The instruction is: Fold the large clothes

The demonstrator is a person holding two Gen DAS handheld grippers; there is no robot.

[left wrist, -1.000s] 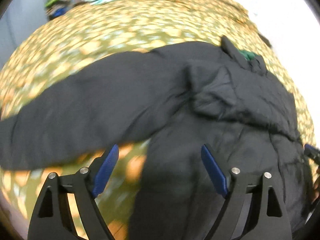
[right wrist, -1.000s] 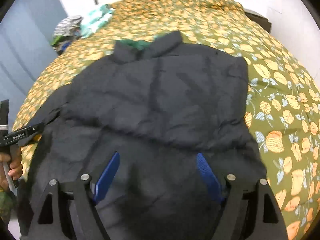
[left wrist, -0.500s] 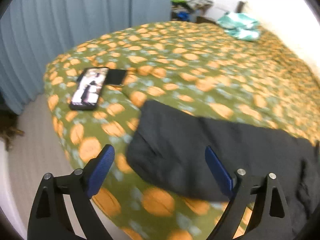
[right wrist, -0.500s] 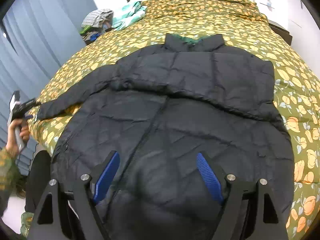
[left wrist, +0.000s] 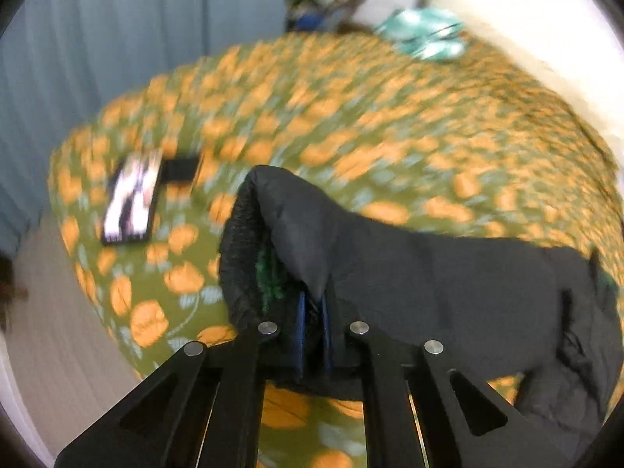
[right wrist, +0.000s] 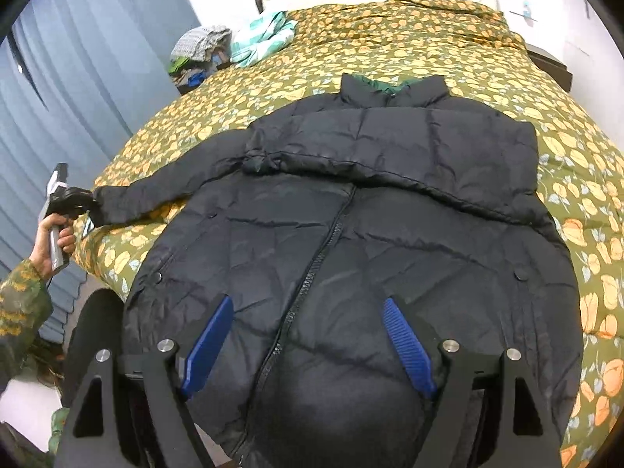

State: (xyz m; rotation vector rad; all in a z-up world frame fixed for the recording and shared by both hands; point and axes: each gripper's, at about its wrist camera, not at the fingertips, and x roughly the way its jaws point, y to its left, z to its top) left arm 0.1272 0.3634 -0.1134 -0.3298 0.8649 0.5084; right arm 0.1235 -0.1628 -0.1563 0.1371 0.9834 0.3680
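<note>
A black puffer jacket [right wrist: 351, 241] lies front-up and zipped on the bed [right wrist: 409, 39], which is covered by a green spread printed with orange flowers; its collar points toward the head of the bed and its hem reaches the near edge. The jacket's sleeve [left wrist: 390, 265] stretches out sideways from the body toward the curtain [right wrist: 78, 78] side of the bed. The left gripper [left wrist: 312, 312] has just closed, and its blue pads are pressed together on the cuff [left wrist: 249, 241] of that sleeve, which stands lifted and folded over the jaws, showing a dark green lining inside. In the right wrist view the same gripper [right wrist: 84, 199] shows at the sleeve's end, held by a hand [right wrist: 52, 241] in a camouflage-patterned sleeve. The right gripper [right wrist: 308, 335] hangs over the lower front of the jacket, its blue pads spread wide on either side of the zipper [right wrist: 312, 269], with nothing pinched between them. Beyond the cuff, a phone [left wrist: 132, 195] with a lit screen lies on the bed near the curtain-side edge, with a small black item just beside it. A teal cloth [right wrist: 261, 39] and a pile of clothes [right wrist: 199, 54] sit at the far corner of the bed, well apart from the jacket.
</note>
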